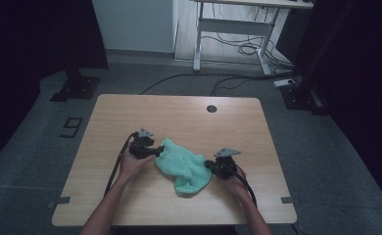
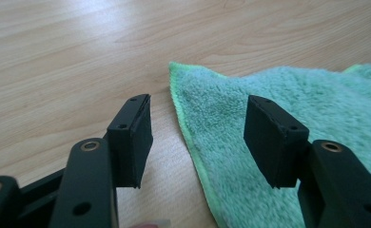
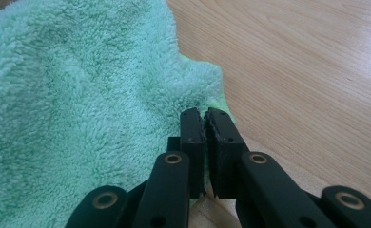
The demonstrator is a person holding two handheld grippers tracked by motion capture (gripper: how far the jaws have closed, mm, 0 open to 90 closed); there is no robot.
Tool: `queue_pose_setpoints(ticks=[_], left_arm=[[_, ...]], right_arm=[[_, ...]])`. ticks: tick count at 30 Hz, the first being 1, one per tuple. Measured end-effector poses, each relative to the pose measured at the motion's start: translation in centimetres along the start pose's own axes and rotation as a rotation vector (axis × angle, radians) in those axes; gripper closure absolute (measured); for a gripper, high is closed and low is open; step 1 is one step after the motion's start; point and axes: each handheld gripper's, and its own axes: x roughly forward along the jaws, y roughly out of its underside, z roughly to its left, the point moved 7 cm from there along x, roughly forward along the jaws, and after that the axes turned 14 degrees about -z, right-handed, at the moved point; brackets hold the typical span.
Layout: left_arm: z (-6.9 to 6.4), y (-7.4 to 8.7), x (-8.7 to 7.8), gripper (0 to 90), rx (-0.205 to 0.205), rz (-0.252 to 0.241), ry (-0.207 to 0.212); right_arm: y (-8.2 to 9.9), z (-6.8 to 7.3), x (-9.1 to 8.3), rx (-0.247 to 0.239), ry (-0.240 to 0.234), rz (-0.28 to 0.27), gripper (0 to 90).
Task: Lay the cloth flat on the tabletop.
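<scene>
- The table (image 1: 179, 117) is a pale wood-grain top with rounded corners, standing on a grey floor (image 1: 42, 147); a small dark round hole (image 1: 211, 108) sits near its far edge.
- Beyond the table, a white-framed desk (image 1: 238, 24) stands at the back, with black cables (image 1: 238, 46) lying loose on the floor beneath it.
- A green towel (image 1: 185, 166) lies crumpled on the table, a little nearer the person's side than the middle, between the two grippers. Its pile is thick and fluffy, with a brighter green stitched hem along the edge.
- The person's forearms come in from the bottom of the high view, one hand on each gripper.
- The left gripper (image 2: 198, 137) is at the towel's left end, low over the table. Its jaws stand apart with a clear gap: one pad is over bare wood, the other over the towel, and the hemmed edge (image 2: 186, 128) runs between them. The pads do not press on the cloth.
- The right gripper (image 3: 205, 128) is at the towel's right end. Its jaws are drawn together until the pads nearly meet, and they pinch a bit of the towel's edge (image 3: 219, 102) at their tips, where the cloth puckers towards them.
- A grey three-cornered plate (image 1: 227, 152) tops the right gripper, and a like one (image 1: 145, 132) tops the left.
</scene>
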Motion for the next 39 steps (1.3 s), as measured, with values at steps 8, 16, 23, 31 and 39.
queue_pose_setpoints(ticks=[8,16,23,31,39], left_arm=[[-0.6,0.3,2.5,46.3,0.014,0.03,0.0],[-1.3,1.2,3.6,53.7,0.06,0.069,-0.003],[-1.9,2.1,2.5,55.2,0.09,0.056,-0.028],[-2.8,3.5,-0.1,54.7,0.095,0.059,-0.009],[-0.7,1.0,0.3,51.9,0.034,0.003,-0.046]], right_arm=[[0.0,0.0,0.0,-0.003,0.002,-0.002,84.7],[0.0,-0.3,0.0,0.01,0.01,-0.009,84.4],[-0.1,-0.6,-0.2,0.017,0.021,-0.009,84.3],[-0.1,-1.0,-0.6,0.025,0.033,-0.013,84.2],[-0.1,-1.1,-0.5,0.024,0.031,-0.017,84.1]])
